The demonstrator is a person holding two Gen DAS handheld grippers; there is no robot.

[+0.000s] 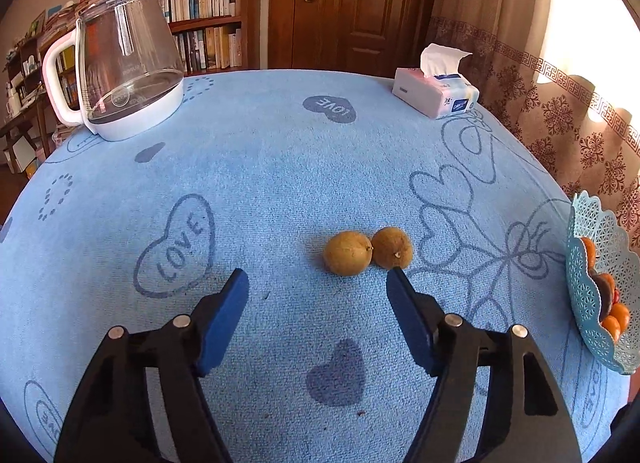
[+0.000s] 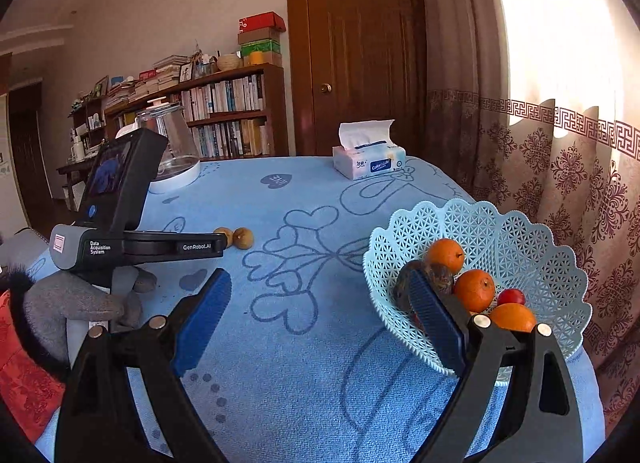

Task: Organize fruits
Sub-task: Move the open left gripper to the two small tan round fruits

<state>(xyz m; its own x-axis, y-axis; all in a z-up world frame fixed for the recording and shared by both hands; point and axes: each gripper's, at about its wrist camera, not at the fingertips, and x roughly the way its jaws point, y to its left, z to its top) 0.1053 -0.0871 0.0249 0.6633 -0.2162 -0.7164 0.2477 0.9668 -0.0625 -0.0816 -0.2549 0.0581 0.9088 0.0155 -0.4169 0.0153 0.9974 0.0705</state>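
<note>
Two brown fruits touching side by side on the blue-clothed table, left tongs apart and empty just short of them, lattice basket of oranges well to their right, right tongs apart and empty before its rim.

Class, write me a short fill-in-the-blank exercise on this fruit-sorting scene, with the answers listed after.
1. The two brown fruits lie on the ____ tablecloth.
2. The oranges sit in a pale ____ basket.
3. The tissue pack stands at the table's ____ edge.
4. The left gripper holds ____.

Answers: blue; blue; far; nothing
</note>
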